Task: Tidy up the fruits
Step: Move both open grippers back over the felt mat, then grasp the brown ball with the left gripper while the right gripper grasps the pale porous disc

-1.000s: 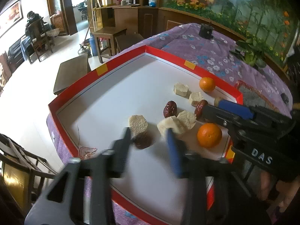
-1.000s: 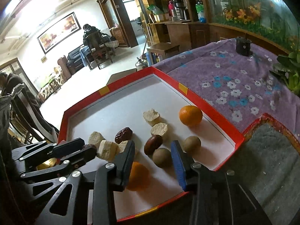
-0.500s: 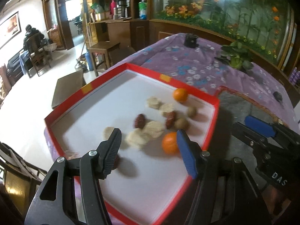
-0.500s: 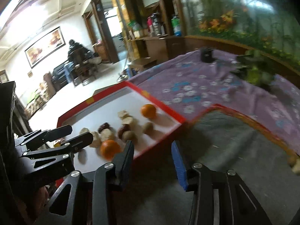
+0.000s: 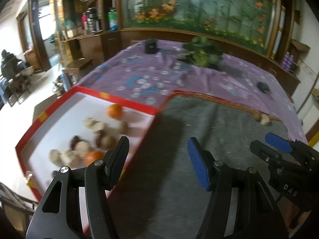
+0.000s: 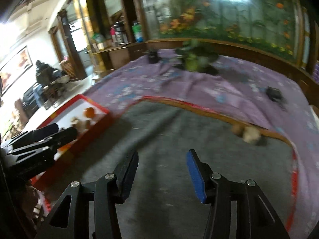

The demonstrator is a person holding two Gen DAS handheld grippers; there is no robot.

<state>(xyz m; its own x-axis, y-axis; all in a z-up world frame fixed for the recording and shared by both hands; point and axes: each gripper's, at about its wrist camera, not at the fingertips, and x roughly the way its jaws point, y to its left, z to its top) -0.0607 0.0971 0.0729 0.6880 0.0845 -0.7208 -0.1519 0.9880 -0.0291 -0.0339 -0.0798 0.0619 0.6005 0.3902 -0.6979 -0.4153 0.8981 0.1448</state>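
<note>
A red-rimmed white tray (image 5: 139, 107) holds two oranges (image 5: 114, 110) (image 5: 93, 157), dark dates (image 5: 74, 140) and pale chunks (image 5: 59, 156), all blurred. My left gripper (image 5: 157, 145) hangs open over the tray's right edge and the grey mat (image 5: 199, 135), with nothing between its fingers. My right gripper (image 6: 162, 159) is over the mat with its jaws opening and nothing in them; it also shows at the right (image 5: 263, 144). Two small pale pieces (image 6: 248, 133) lie at the mat's far edge. The left gripper (image 6: 59, 133) partly hides the tray (image 6: 99, 117).
The mat has a red-orange border (image 6: 199, 109) and lies on a purple flowered tablecloth (image 5: 149, 73). On the cloth stand a leafy plant (image 5: 201, 53), a black cup (image 5: 150, 46) and a small dark object (image 5: 263, 86). A wooden cabinet with a planted glass tank runs behind.
Both grippers have swung right, from above the fruit in the tray to above the grey mat. The right gripper's jaws have widened. The fruit stays in the tray.
</note>
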